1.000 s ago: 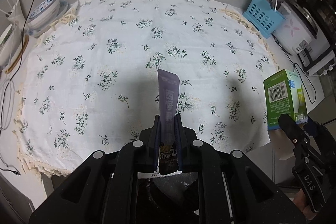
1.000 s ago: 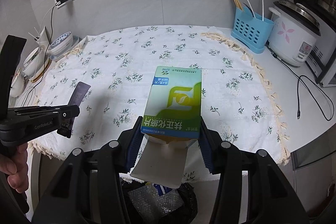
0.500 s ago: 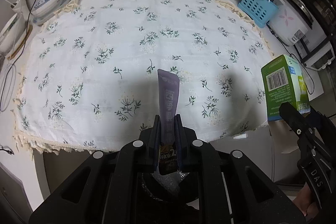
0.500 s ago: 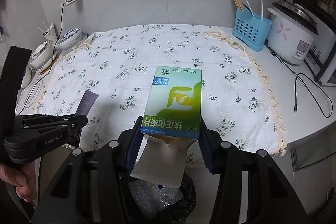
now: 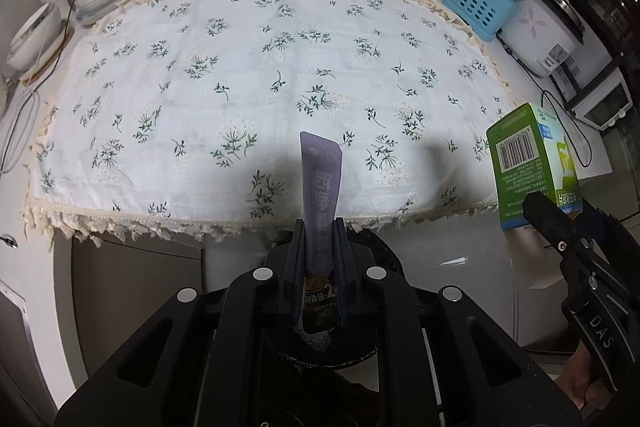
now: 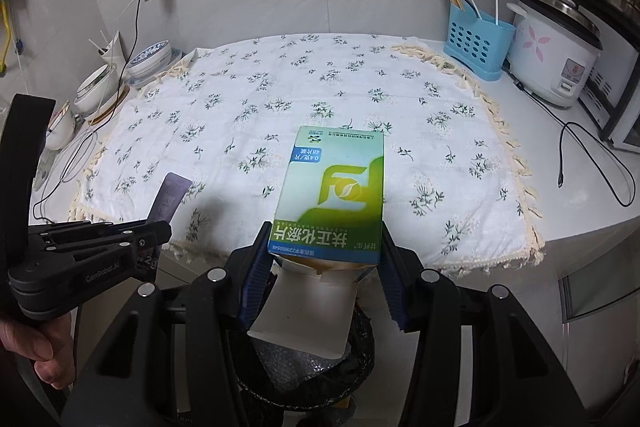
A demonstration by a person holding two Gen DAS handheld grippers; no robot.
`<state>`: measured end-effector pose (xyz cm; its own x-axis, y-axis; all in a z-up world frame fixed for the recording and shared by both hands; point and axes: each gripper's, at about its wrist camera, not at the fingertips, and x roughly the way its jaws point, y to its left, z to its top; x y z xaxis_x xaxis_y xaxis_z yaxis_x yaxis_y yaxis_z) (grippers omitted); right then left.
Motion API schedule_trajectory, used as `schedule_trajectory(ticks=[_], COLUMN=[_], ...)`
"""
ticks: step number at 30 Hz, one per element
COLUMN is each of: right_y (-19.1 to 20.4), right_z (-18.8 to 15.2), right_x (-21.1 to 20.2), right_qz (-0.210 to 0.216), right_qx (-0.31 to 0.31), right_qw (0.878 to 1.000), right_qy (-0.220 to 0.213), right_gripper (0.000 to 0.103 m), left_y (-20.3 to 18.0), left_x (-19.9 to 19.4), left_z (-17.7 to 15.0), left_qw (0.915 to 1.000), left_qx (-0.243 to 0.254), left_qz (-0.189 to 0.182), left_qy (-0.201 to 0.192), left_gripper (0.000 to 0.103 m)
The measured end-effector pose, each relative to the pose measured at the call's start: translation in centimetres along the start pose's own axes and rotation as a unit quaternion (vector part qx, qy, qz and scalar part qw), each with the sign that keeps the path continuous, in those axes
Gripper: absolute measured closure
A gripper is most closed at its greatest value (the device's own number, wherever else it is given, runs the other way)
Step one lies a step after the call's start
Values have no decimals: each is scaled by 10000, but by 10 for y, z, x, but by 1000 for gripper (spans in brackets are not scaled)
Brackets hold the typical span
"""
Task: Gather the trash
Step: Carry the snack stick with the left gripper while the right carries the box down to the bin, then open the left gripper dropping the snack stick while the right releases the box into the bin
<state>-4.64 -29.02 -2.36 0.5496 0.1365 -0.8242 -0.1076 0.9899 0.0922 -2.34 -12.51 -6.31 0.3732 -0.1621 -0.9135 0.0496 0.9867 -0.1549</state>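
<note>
While the left claw pinches a limp, light sachet mid-length at frame centre, the right claw grips a stiff, empty-looking carton by its sides.

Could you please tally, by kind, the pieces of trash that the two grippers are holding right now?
Purple sachet: 1, in the left gripper
Green carton: 1, in the right gripper
Total: 2
</note>
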Motion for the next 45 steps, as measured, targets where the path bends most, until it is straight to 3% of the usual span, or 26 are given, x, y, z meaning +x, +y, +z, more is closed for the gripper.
schedule_trajectory(ticks=[20, 32, 45], right_y=[-1, -11, -22], right_z=[-77, -113, -128], right_x=[5, 44, 89], right_qz=[43, -72, -150], right_qx=[-242, -208, -54], right_qw=[9987, 9965, 9941], right_qy=[439, 806, 1071], right_gripper=[56, 56, 56], left_y=[5, 8, 9], left_x=[24, 66, 126], left_z=[-87, -108, -120], left_qw=[9991, 9981, 9959], left_qx=[-278, -294, -150], left_qz=[101, 141, 265], left_qy=[312, 524, 856], left_gripper=[91, 91, 91])
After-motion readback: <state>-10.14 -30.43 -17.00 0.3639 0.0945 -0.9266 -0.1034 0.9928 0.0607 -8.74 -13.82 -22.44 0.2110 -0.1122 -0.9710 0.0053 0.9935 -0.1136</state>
